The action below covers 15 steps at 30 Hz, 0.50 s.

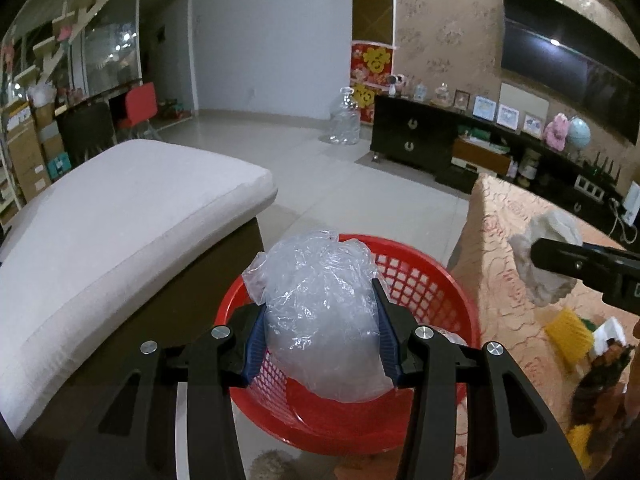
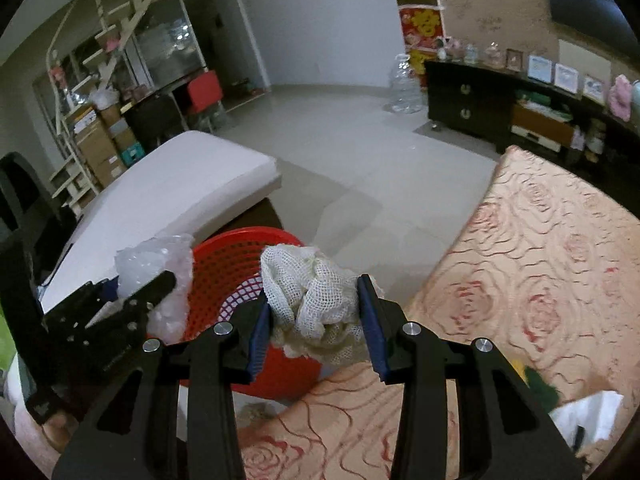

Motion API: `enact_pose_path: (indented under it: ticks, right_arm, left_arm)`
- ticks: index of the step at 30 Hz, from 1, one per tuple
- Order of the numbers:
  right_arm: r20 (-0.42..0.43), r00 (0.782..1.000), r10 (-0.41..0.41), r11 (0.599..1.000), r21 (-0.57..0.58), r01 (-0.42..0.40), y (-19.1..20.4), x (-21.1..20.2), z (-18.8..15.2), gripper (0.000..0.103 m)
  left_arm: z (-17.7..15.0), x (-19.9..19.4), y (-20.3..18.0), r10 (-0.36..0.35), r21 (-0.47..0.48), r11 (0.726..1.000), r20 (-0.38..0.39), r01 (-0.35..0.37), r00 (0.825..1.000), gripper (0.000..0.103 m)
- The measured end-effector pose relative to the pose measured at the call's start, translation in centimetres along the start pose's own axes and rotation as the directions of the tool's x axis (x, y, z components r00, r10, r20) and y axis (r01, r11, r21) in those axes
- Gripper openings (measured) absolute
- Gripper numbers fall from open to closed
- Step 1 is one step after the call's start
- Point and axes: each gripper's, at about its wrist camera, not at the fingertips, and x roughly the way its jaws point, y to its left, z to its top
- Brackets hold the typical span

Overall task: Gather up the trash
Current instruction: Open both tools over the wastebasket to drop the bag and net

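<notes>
My left gripper (image 1: 318, 324) is shut on a crumpled clear plastic bag (image 1: 320, 312) and holds it over the red mesh basket (image 1: 432, 284) on the floor. My right gripper (image 2: 314, 316) is shut on a wad of white mesh cloth (image 2: 316, 296), held just right of the basket (image 2: 228, 268), above the edge of the rose-patterned table (image 2: 540, 272). The right gripper with the cloth (image 1: 548, 256) shows at the right of the left wrist view. The left gripper with the bag (image 2: 156, 272) shows at the left of the right wrist view.
A white cushioned bench (image 1: 120, 224) stands left of the basket. The patterned table (image 1: 512, 240) holds a yellow item (image 1: 568, 336) and white paper (image 2: 588, 412) at its near right. A clear water jug (image 1: 346, 120) and a dark TV cabinet (image 1: 416, 140) stand farther back.
</notes>
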Motion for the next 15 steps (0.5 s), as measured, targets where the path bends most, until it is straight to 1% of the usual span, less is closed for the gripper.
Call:
enact_pose_path:
  ticks: [4, 10, 15]
  right_arm:
    - [-0.033, 0.999, 0.033, 0.999, 0.012, -0.033, 0.2, 2.1, 0.2, 0.04]
    - [-0.072, 0.994, 0.076, 0.997, 0.019, -0.075, 1.6, 4.7, 0.4, 0.04]
    - [-0.1, 0.991, 0.084, 0.996, 0.014, -0.083, 2.7, 6.4, 0.4, 0.042]
  left_arm:
    - [-0.6, 2.2, 0.3, 0.015, -0.003, 1.0, -0.05, -0.015, 0.999, 0.044]
    - [-0.9, 4.0, 0.8, 0.035, -0.011, 0.999, -0.094, -0.036, 0.995, 0.044]
    - [-1.3, 5.1, 1.1, 0.045, -0.008, 0.999, -0.125, -0.047, 0.991, 0.045]
